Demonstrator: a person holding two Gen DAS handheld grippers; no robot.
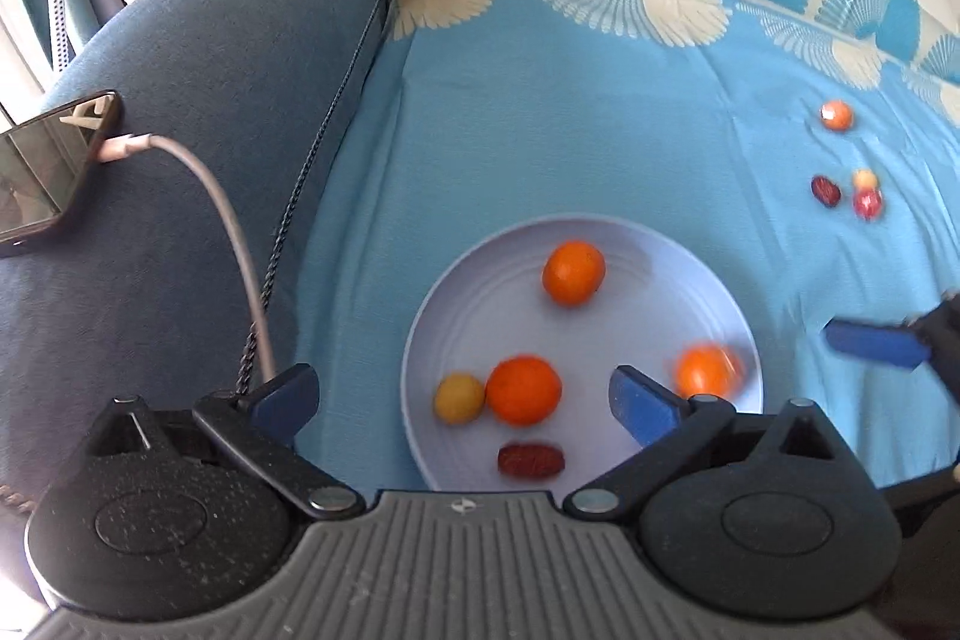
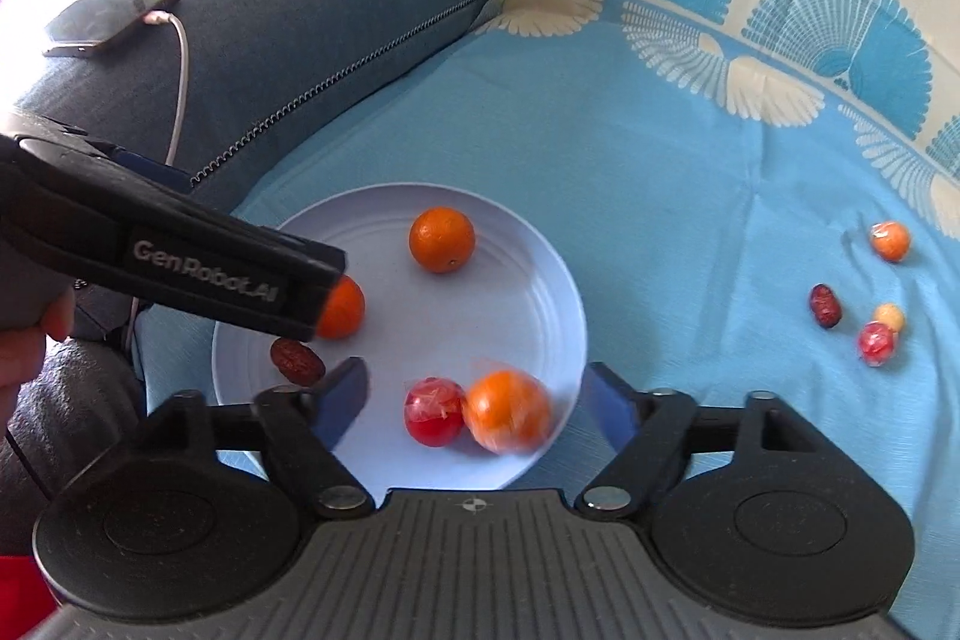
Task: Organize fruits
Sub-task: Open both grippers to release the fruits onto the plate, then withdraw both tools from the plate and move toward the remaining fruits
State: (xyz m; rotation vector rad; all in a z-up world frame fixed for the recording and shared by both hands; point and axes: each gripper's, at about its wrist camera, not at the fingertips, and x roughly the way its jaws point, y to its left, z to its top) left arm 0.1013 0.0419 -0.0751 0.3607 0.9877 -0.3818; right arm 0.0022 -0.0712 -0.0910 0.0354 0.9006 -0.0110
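Observation:
A pale blue plate [image 1: 660,292] lies on the blue cloth. My left gripper [image 1: 462,400] is open above its near side, with a yellow fruit [image 1: 459,397] and an orange [image 1: 523,390] loose between the fingers. A dark date [image 1: 531,460], a far orange [image 1: 573,273] and a blurred orange [image 1: 708,370] also lie on the plate. My right gripper [image 2: 477,403] is open over the plate [image 2: 528,280], with a red wrapped fruit [image 2: 435,411] and the blurred orange [image 2: 507,411] untouched between its fingers. The left gripper's black arm [image 2: 180,256] partly hides another orange [image 2: 345,307].
To the right, loose on the cloth, lie an orange-red fruit [image 2: 890,240], a date [image 2: 825,305], a yellow fruit [image 2: 889,316] and a red wrapped fruit [image 2: 877,343]. A phone [image 1: 42,172] on a charging cable [image 1: 228,220] rests on the blue sofa arm [image 1: 180,40].

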